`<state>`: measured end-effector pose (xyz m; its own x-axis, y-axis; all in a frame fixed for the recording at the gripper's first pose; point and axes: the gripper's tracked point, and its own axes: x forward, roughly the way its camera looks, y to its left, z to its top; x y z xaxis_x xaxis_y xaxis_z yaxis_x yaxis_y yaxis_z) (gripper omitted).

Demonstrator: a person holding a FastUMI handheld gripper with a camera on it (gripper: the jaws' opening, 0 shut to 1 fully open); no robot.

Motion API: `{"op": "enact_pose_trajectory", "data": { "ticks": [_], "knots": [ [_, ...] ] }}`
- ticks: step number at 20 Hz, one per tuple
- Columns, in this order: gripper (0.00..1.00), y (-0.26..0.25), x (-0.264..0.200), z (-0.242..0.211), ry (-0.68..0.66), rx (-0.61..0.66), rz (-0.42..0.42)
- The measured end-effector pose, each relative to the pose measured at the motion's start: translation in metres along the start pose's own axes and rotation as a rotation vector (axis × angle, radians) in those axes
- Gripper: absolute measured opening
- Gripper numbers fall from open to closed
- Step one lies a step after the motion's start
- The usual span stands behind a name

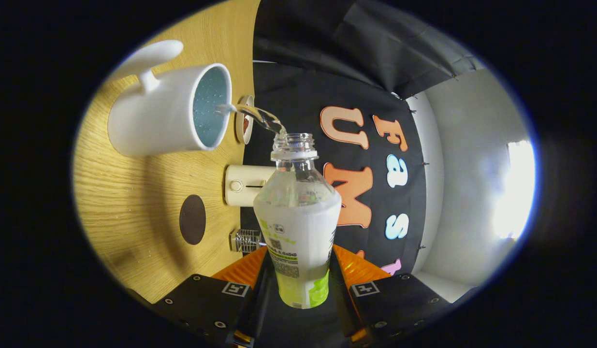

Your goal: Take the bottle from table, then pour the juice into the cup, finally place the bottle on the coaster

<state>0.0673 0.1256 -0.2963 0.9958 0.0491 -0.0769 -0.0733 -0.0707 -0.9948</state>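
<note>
Wood-grain table (134, 193) and black cloth wall fill the booth, and the whole scene is rolled on its side as seen from the gripper, because the gripper is turned over for pouring. Nearest, the gripper (298, 285) has both fingers pressed against the lower body of the bottle (298, 227), one on each flank, so the bottle is clamped firmly between them. It is a clear plastic bottle with a pale wrap label that turns green near the base, its cap off and its open neck pointing away from the fingers. A thin clear stream of juice (257, 116) leaves the mouth and arcs across into the cup (167, 111), a white mug with a handle and a speckled blue inside, standing on the table just beyond the bottle's neck. Off to the side of the bottle, a dark round coaster (192, 219) lies flat on the wood with nothing on it, well apart from the cup. Farther back, against the cloth, stand a cream box-shaped device (245, 185) with a round knob, a small wire rack (247, 240) beside it, and a little round item behind the cup that I cannot make out.
</note>
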Motion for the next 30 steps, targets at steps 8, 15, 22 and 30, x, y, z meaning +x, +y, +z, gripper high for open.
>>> {"op": "enact_pose_trajectory", "data": {
  "ticks": [8, 15, 22, 30],
  "knots": [
    [0.62, -0.002, 0.008, -0.002, 0.002, -0.041, -0.003],
    [0.62, -0.003, 0.004, 0.001, -0.018, -0.088, -0.006],
    [0.61, -0.008, 0.007, -0.001, -0.022, -0.128, -0.038],
    [0.61, -0.015, 0.01, -0.002, -0.038, -0.172, -0.057]
  ]
}}
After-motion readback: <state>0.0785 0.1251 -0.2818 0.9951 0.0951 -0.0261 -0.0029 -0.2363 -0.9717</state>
